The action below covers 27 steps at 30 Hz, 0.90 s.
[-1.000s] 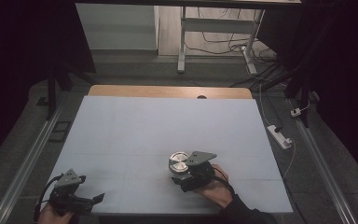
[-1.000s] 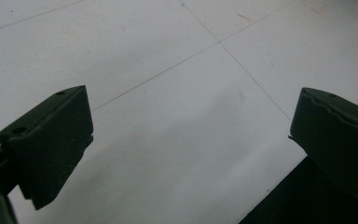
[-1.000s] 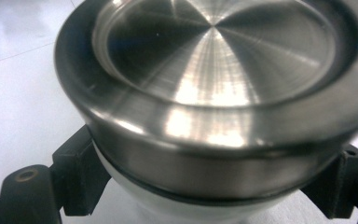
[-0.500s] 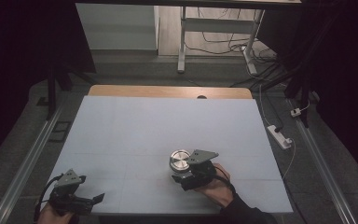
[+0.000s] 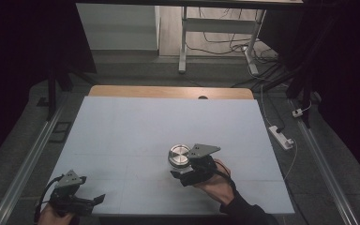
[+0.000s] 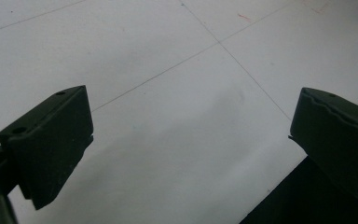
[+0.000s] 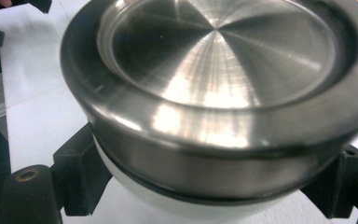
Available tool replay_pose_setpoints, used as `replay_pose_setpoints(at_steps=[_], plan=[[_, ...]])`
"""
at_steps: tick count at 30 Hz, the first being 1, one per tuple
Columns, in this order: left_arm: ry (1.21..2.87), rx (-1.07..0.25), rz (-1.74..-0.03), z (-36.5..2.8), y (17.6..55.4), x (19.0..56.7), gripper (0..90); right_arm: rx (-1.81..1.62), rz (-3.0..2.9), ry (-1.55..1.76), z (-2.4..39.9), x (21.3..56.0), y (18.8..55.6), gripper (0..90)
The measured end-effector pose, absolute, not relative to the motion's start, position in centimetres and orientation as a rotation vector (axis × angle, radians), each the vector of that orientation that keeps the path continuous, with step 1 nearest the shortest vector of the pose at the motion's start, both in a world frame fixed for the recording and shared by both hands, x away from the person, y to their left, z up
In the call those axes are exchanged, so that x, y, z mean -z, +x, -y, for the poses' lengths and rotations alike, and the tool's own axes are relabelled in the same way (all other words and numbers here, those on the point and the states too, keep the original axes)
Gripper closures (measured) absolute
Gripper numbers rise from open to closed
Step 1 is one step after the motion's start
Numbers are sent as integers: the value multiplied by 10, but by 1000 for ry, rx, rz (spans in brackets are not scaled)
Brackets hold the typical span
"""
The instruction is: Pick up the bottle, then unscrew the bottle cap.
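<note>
Clamping a round steel-lidded container [image 5: 180,155] between its jaws, the right gripper [image 5: 183,169] is seen at the middle of the near part of the white table [image 5: 136,126] in the high view, borne by the person's right hand [image 5: 218,183]. In the right gripper view the container [image 7: 214,93] is pressed from both sides at its white lower body, just below the brushed metal lid, whose top is dished and brightly reflective. Whether the base touches the table cannot be told from the frames. The left gripper [image 5: 82,202] is held at the near left corner of the table, well apart from the container, and nothing is held in it. In the left gripper view its jaws are set wide apart over bare white surface [image 6: 168,116], near the table's edge.
</note>
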<state>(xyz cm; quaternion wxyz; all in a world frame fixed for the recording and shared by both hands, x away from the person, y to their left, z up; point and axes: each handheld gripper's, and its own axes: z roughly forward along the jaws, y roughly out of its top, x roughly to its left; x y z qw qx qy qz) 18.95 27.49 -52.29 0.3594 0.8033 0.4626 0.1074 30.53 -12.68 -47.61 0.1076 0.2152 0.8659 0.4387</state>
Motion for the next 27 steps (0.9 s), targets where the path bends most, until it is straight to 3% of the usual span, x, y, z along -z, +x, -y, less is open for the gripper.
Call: replay_pose_setpoints(at_steps=[20, 27], plan=[[2087, -255, -1194, -274, 192, 523, 0, -1306, -2572, 582, 112, 465, 309, 150], [2065, -210, -1125, -269, 194, 519, 0, -1308, -2576, 583, 112, 465, 308, 150]])
